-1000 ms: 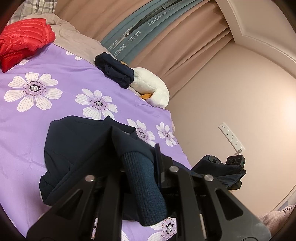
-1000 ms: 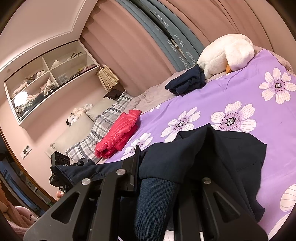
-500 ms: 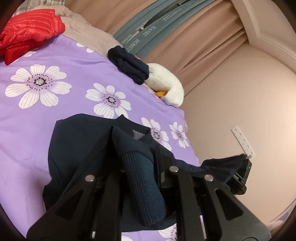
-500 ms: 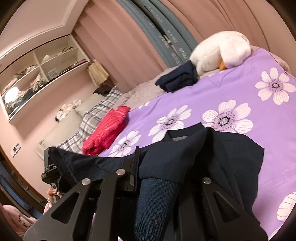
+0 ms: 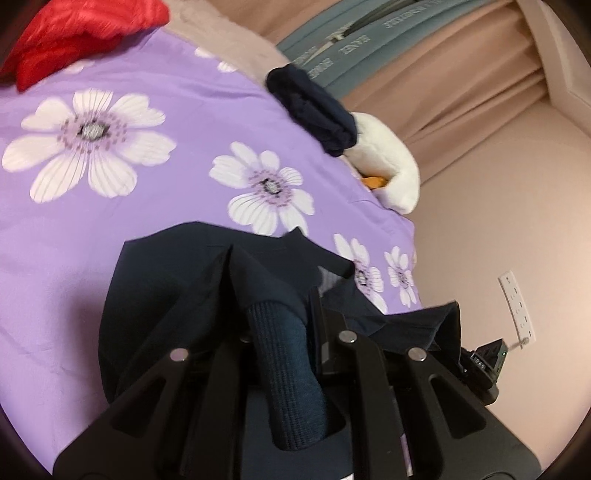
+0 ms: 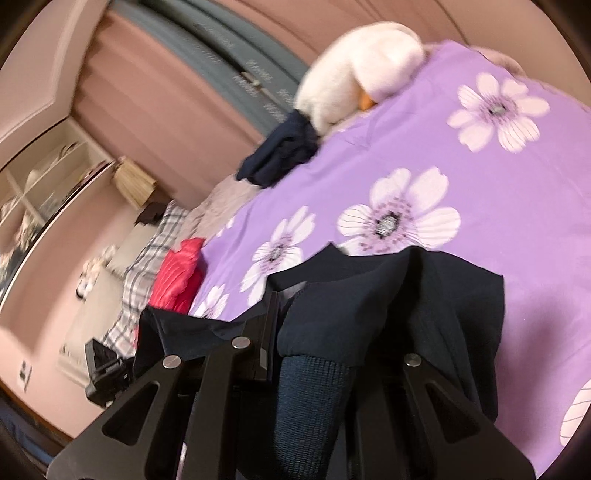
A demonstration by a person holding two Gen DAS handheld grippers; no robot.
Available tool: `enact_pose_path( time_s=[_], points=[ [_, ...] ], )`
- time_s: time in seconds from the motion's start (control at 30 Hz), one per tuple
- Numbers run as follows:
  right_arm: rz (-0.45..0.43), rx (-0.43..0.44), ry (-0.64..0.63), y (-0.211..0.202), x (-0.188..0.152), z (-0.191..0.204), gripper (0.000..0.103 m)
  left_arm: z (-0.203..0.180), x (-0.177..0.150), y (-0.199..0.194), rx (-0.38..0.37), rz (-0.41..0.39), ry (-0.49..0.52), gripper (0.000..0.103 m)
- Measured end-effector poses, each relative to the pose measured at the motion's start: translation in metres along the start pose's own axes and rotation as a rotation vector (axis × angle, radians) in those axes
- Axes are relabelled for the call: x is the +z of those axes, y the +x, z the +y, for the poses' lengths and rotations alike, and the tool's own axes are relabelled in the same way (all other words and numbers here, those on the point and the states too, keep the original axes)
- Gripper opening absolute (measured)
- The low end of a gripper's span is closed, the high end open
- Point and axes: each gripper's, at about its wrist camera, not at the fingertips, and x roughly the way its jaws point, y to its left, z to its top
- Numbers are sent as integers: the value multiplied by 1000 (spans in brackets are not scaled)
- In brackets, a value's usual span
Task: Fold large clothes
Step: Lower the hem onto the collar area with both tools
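Note:
A dark navy jacket [image 5: 162,295] with ribbed cuffs hangs from both grippers over the purple flowered bedspread [image 5: 155,206]. My left gripper [image 5: 275,317] is shut on a ribbed cuff [image 5: 288,373] of the jacket. My right gripper [image 6: 338,328] is shut on the other ribbed cuff [image 6: 310,402]; the jacket's body [image 6: 465,306] drapes down onto the bed. The right gripper also shows at the right edge of the left wrist view [image 5: 480,365], with fabric stretched to it. The left gripper shows at the left of the right wrist view [image 6: 107,369].
A folded navy garment [image 5: 314,107] and a white plush duck [image 5: 388,170] lie at the bed's far edge by the curtains. A red puffer jacket [image 5: 77,33] lies near plaid pillows [image 6: 147,258]. A wall socket [image 5: 517,310] is on the pink wall.
Both grippers have moved forward over the bed and come closer together, carrying the jacket sleeves. The far objects look nearer and the views have tilted.

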Motion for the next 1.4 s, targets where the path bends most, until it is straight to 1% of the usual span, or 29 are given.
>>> enact_pose_path(
  time_s=[0.17, 0.4, 0.53, 0.73, 0.93, 1.23, 1.4],
  points=[
    [44, -47, 64, 25, -1, -20, 13, 21, 8, 27, 57, 41, -44, 11],
    [62, -73, 90, 50, 19, -23, 13, 26, 36, 59, 109, 75, -63, 11],
    [75, -97, 122, 69, 31, -28, 13, 31, 49, 82, 168, 98, -74, 11],
    [107, -135, 163, 91, 36, -43, 13, 37, 52, 104, 242, 117, -59, 12],
    [131, -159, 193, 99, 34, -53, 13, 42, 51, 119, 299, 130, -43, 12],
    [154, -183, 210, 103, 32, -59, 15, 41, 48, 128, 354, 137, 4, 14],
    [156, -186, 217, 103, 33, -57, 19, 40, 47, 130, 361, 136, 24, 15]
  ],
)
